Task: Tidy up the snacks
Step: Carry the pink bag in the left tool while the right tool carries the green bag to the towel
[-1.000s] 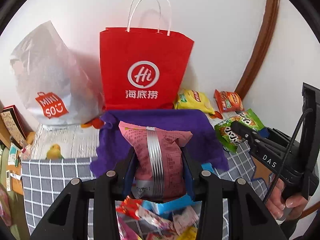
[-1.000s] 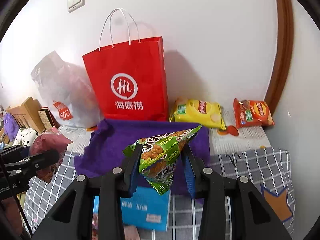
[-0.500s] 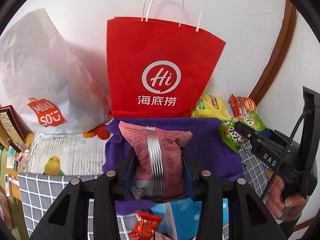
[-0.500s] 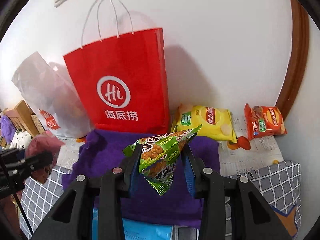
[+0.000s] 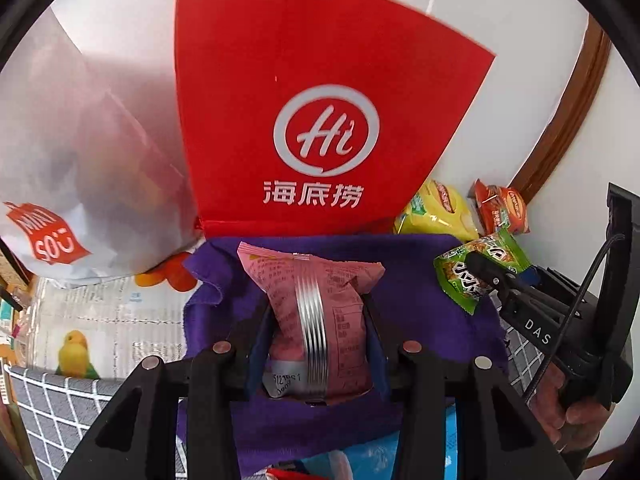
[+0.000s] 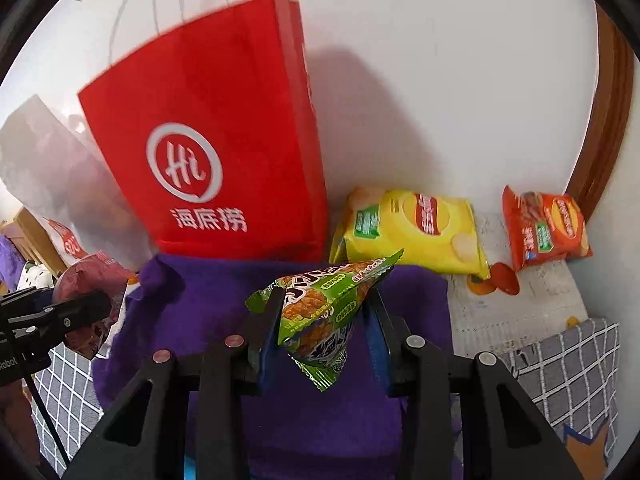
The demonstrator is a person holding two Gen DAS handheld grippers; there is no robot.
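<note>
My left gripper (image 5: 316, 312) is shut on a pink snack packet (image 5: 316, 320) with a silver seam, held upright over the purple cloth (image 5: 420, 304). My right gripper (image 6: 322, 312) is shut on a green snack packet (image 6: 320, 312), tilted, above the same purple cloth (image 6: 192, 312). The left wrist view shows the right gripper (image 5: 486, 276) with the green packet (image 5: 460, 284) off to the right, a hand behind it. The left gripper's finger (image 6: 76, 312) and pink packet (image 6: 92, 280) show at the left of the right wrist view.
A red paper bag (image 5: 320, 120) stands against the wall behind the cloth, a white plastic bag (image 5: 60, 160) to its left. A yellow chip bag (image 6: 408, 228) and an orange chip bag (image 6: 544, 228) lie at the back right. A blue box (image 5: 372, 456) sits near the front.
Both grippers moved forward and down toward the red bag and purple cloth, each still holding its packet. The red bag and chip bags look larger and closer.
</note>
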